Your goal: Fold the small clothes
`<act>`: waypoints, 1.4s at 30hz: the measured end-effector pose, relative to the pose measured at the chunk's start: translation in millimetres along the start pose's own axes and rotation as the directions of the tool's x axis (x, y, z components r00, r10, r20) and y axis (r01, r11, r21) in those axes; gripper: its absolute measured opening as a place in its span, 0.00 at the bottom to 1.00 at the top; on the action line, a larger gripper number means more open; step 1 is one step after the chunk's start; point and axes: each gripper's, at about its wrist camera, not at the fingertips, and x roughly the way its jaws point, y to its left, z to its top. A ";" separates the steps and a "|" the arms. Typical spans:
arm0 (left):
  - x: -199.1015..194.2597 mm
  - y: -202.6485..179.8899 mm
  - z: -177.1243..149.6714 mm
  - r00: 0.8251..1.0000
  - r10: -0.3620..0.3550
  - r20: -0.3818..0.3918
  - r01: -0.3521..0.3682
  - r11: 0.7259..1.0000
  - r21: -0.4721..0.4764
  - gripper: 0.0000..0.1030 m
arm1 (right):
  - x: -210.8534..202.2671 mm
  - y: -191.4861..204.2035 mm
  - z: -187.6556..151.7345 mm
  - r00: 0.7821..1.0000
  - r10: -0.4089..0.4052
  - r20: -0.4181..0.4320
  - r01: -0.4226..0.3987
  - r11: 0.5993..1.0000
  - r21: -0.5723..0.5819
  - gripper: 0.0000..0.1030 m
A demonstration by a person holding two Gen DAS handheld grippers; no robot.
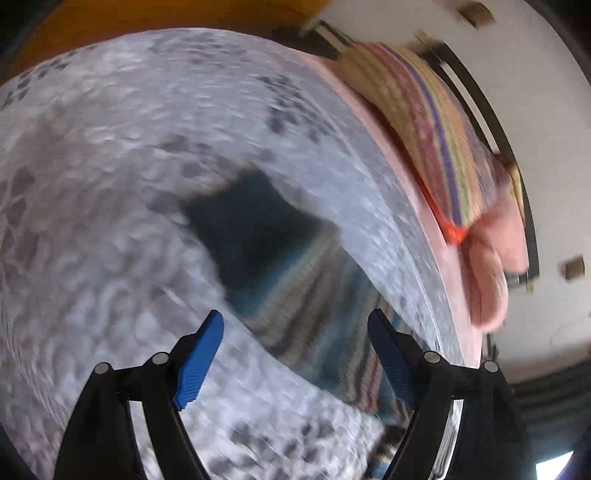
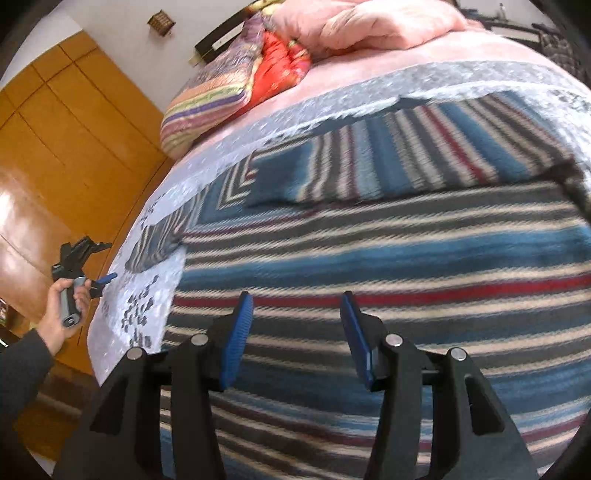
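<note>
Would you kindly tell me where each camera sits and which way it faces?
Left wrist: on the left gripper, open, looking down over the grey patterned cover at the striped garment; no body shows.
Right wrist: on the right gripper, open, close above the striped garment; the person's left hand holds the left gripper at the bed's edge.
Shared: garment, cover, striped pillow, pink blanket.

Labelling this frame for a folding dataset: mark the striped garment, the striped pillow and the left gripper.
striped garment (image 2: 388, 258), right wrist view, on its blue band.
striped pillow (image 2: 207, 107), right wrist view, on its striped side.
left gripper (image 1: 295, 354), left wrist view, midway between its open jaws.
</note>
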 end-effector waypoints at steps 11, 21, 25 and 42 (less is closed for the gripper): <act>41.6 21.2 30.8 0.999 -0.009 0.048 0.011 0.999 -0.033 0.71 | 29.6 33.1 -2.5 0.999 0.002 -0.050 -0.003 1.000 -0.027 0.50; 20.2 17.0 35.5 0.995 -0.002 0.098 0.002 1.000 0.007 0.08 | 32.0 33.2 -8.6 0.998 -0.005 -0.066 0.004 1.000 -0.022 0.50; -17.4 -31.7 32.3 0.987 -0.100 0.127 0.088 0.991 0.096 0.08 | 21.8 33.0 -7.0 0.999 0.001 -0.051 -0.002 1.000 -0.015 0.50; -89.7 -320.0 -93.2 0.890 -0.455 0.036 0.384 0.789 0.480 0.08 | -61.7 -7.7 3.9 0.999 -0.006 0.041 0.003 0.999 0.051 0.50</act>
